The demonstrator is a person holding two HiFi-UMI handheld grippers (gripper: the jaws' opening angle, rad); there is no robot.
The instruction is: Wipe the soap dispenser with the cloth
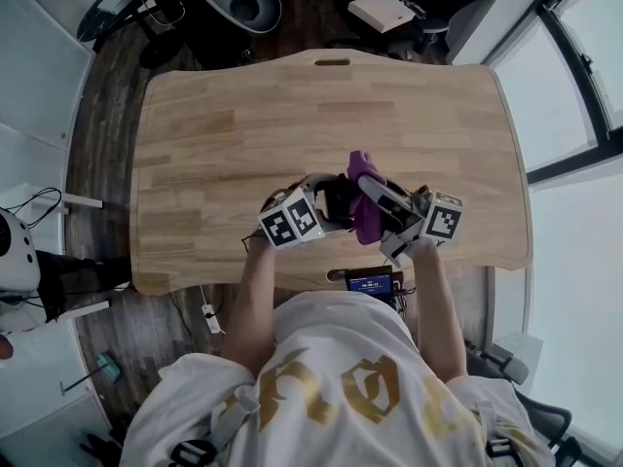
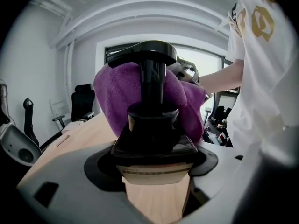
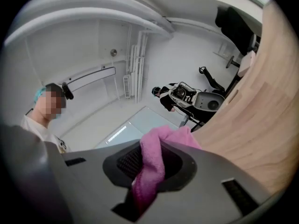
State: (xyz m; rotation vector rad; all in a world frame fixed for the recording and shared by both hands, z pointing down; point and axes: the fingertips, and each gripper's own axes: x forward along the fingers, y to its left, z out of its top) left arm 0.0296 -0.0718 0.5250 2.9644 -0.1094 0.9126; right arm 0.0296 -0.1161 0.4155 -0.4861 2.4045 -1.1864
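Soap dispenser point(image 2: 153, 120) gripped at base between left gripper point(image 2: 154, 155) jaws, upright, near middle of table's point(image 1: 243, 115) front edge. Purple cloth point(image 2: 114, 90) pinched in closed right gripper point(image 3: 149, 171), pressed against dispenser's far side behind pump head.

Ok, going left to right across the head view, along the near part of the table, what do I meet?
left gripper → soap dispenser in its jaws → purple cloth → right gripper, pinching that cloth
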